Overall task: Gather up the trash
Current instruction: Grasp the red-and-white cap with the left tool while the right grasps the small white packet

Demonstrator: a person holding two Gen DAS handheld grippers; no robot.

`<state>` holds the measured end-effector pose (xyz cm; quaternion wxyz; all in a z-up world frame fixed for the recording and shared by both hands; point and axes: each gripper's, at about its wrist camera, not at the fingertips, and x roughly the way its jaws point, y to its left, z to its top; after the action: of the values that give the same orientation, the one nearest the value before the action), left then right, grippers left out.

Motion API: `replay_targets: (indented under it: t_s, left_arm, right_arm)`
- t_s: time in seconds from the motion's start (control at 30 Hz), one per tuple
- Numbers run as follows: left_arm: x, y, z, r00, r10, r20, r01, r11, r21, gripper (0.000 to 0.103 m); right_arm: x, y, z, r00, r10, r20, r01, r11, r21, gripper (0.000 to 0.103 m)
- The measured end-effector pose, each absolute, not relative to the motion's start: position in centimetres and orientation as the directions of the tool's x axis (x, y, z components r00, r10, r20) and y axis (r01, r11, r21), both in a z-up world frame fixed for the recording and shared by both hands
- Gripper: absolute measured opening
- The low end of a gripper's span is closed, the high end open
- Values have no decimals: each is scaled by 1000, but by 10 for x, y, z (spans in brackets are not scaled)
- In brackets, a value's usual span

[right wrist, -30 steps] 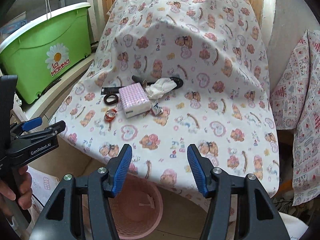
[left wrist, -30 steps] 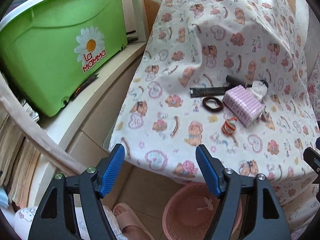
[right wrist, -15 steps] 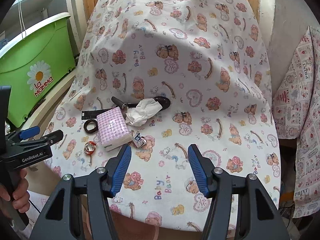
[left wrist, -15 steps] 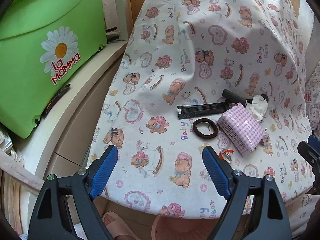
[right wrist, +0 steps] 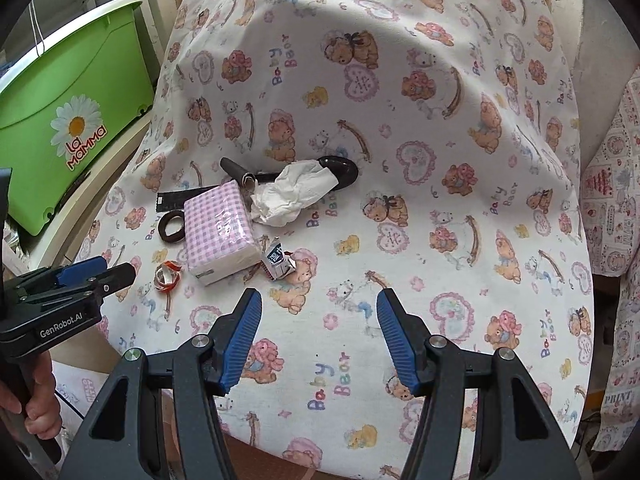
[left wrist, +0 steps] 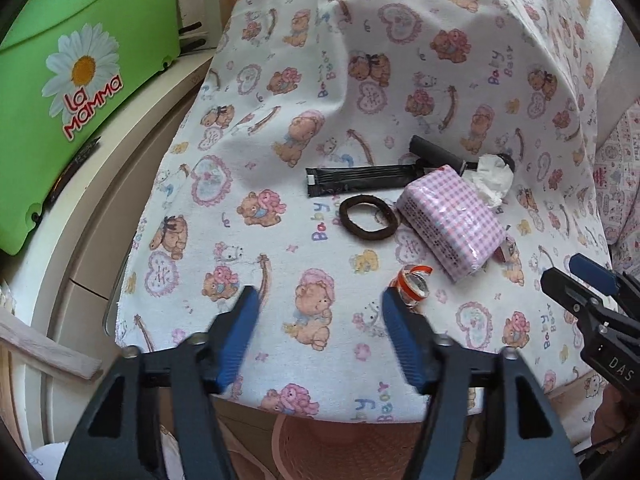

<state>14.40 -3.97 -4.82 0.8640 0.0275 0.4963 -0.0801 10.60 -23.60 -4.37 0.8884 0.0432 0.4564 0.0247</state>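
Bear-print cloth (left wrist: 304, 184) is covering the work surface. I am holding both grippers over it. Left gripper (left wrist: 316, 300) is closing, nothing between its fingers; right gripper (right wrist: 319, 300) is standing spread and empty. Ahead of the left fingers, the black wrapper strip (left wrist: 356, 181) is lying flat, long axis crosswise, beside the pink checked pack (left wrist: 450, 220).

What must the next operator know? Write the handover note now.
Left gripper: jaws closing with nothing between them, over the cloth's near edge.
Right gripper: open, empty.
Trash on the cloth: crumpled tissue, torn wrapper and orange-white scrap, all around the pink checked pack. The hair tie and black strip lie there too.
Done: nothing gripped yet.
Left: all the trash. The pink basket sits below the cloth's edge.
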Motion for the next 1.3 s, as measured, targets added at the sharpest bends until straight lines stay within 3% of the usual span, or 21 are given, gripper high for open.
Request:
replay_targets:
  t_s: [0.13,0.3,0.43,0.5,0.6,0.7,0.83,1.3]
  left_arm:
    - [140,-55,-50,503,-101,-859,208,978,7,81]
    - [144,-68,-58,486,-111,-867,227,974,2,79]
    - [143,-79,-57,491,-118,-863,249,969,9,56]
    - [142,-82,-57,473,-146,-869,259,966,-21,49]
    - [140,-87,-57,466,-156,-871,263,964,-32,48]
    - [140,-88,-57,461,-152,-874,262,965,-30,28]
    - [149,-75,-58,449,-175,-876,248,966,-66,16]
    - [156,-38,-46,470,-187,-863,211,973,-96,14]
  right_arm:
    - [109,-236,-46,575,89,-813,-2,994,107,62]
    - [112,-237,-49,571,85,-817,9,994,109,62]
    - [112,-236,-48,573,84,-815,7,994,108,62]
    - [111,-237,-47,574,83,-815,8,994,107,62]
    - [110,-241,-46,574,87,-814,15,993,117,62]
    - [109,-245,-45,575,86,-813,21,993,120,62]
    - [106,-246,-44,581,102,-808,11,991,134,62]
    - [118,-224,-50,579,137,-804,-67,990,121,62]
